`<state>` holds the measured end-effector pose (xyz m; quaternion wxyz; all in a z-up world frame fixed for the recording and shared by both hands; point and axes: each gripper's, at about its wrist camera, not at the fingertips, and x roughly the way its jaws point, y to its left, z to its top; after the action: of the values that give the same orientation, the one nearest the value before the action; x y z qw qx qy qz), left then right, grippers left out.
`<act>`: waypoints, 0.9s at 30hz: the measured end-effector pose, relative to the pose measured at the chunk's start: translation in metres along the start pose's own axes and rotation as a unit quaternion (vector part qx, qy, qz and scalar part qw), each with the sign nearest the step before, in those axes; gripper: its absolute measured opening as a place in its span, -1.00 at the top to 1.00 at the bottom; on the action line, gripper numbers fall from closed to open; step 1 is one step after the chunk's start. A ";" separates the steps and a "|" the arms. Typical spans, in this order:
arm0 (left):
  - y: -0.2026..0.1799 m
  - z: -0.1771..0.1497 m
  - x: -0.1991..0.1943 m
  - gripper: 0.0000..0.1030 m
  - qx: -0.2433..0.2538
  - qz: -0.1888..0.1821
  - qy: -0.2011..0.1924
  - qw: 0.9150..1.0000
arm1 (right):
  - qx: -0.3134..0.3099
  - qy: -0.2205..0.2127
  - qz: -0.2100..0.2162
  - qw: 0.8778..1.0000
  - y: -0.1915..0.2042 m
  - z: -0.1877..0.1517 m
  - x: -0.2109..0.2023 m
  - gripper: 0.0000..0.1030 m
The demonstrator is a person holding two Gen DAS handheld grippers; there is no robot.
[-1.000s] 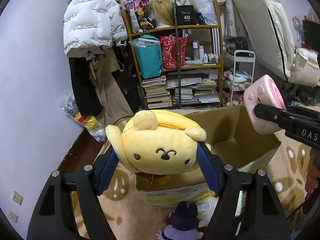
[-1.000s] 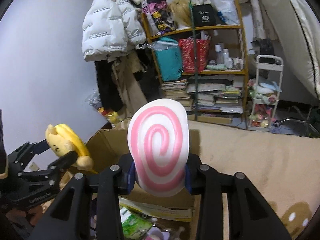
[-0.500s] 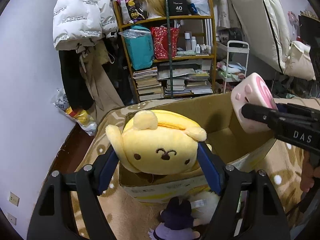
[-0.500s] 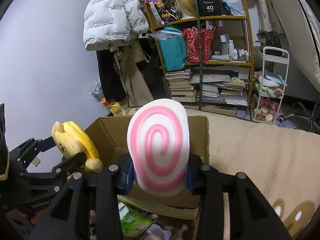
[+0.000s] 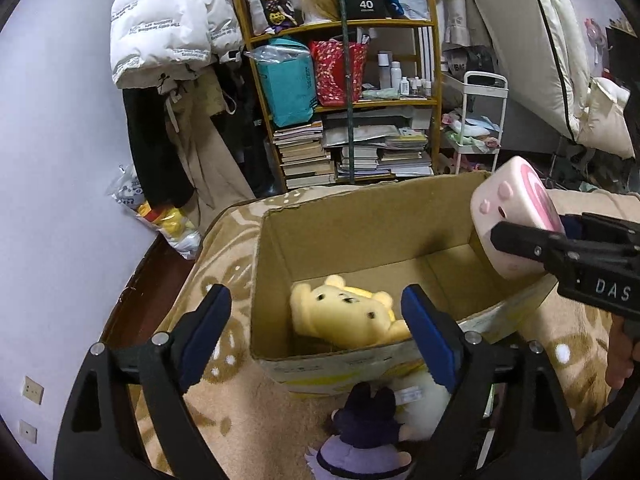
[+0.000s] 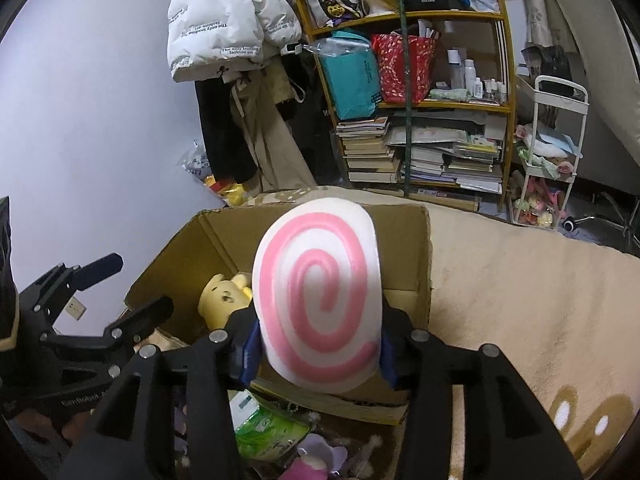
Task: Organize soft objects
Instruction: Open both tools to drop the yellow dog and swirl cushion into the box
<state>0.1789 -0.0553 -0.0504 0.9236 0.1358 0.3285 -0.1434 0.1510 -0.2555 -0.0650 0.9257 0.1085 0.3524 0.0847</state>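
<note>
My left gripper (image 5: 315, 296) is open and its jaws are still opening, with nothing gripped; it hangs over the near edge of the cardboard box (image 5: 360, 232). A yellow bear plush (image 5: 344, 312) lies on its side inside the box, below the spread fingers. My right gripper (image 6: 318, 350) holds a white cushion with a pink swirl (image 6: 316, 292) upright above the box's right side (image 6: 404, 248). Its jaws are opening, but the blue pads still touch the cushion. From the left wrist view the right gripper (image 5: 560, 248) and the cushion (image 5: 508, 216) show side-on.
The box sits on a beige patterned blanket (image 6: 520, 300). A purple-hatted doll (image 5: 364, 428) and a white plush (image 5: 420, 396) lie in front of the box, near a green packet (image 6: 268, 428). Behind stand a cluttered bookshelf (image 5: 348, 120), hanging coats (image 5: 160, 28) and a white trolley (image 5: 480, 120).
The left jaws spread and the yellow plush dropped out of them into the box. The right gripper sank slightly toward the box with the swirl cushion still between its pads.
</note>
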 end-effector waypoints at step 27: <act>0.032 -0.028 -0.072 -0.77 -0.025 -0.001 0.053 0.998 | 0.034 0.014 -0.038 0.999 0.011 -0.019 -0.065 -0.81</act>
<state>0.1204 -0.0028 -0.0197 0.9081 0.1196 0.3802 -0.1286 0.0896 -0.2574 -0.0354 0.9191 0.1256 0.3715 0.0387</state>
